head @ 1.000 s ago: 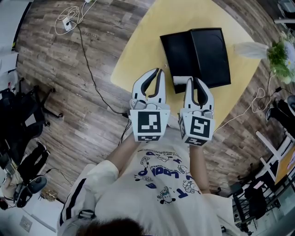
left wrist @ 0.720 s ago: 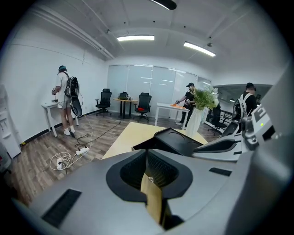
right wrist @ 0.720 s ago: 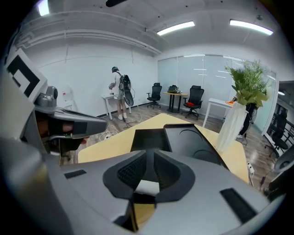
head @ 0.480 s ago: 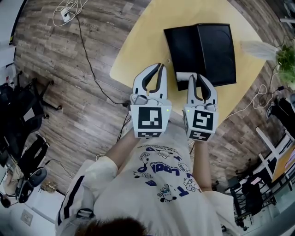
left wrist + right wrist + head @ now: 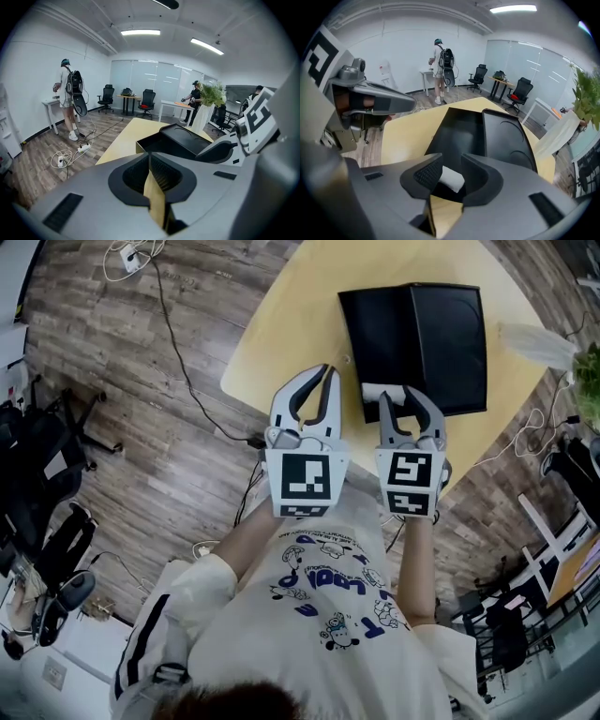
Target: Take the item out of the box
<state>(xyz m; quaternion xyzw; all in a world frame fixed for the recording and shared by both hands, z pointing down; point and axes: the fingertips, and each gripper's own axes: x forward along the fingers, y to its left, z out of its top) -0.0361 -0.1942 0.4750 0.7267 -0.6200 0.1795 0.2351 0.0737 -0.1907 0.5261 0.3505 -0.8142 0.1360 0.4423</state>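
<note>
Now small white roll (image 5: 452, 177) in black box (image 5: 459, 129), between just-opened right gripper (image 5: 451, 162) jaws; left gripper (image 5: 149, 157) jaws together.

wood-plank floor (image 5: 141, 427), white walls (image 5: 28, 84), ceiling strip lights (image 5: 140, 33)

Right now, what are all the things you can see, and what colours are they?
table: one, yellow, on the wood floor.
box: one, black, open on the table, lid flat beside it.
white item: one, at the box's near edge.
plant: one, green, in a white vase, table's right end.
cables: a few, white and black, floor left of the table.
office chairs: several, black, far back.
people: at least two, at far desks.
left gripper: one, grey, jaws shut, empty.
right gripper: one, grey, jaws just been opening, white item in the gap, unpinched.
</note>
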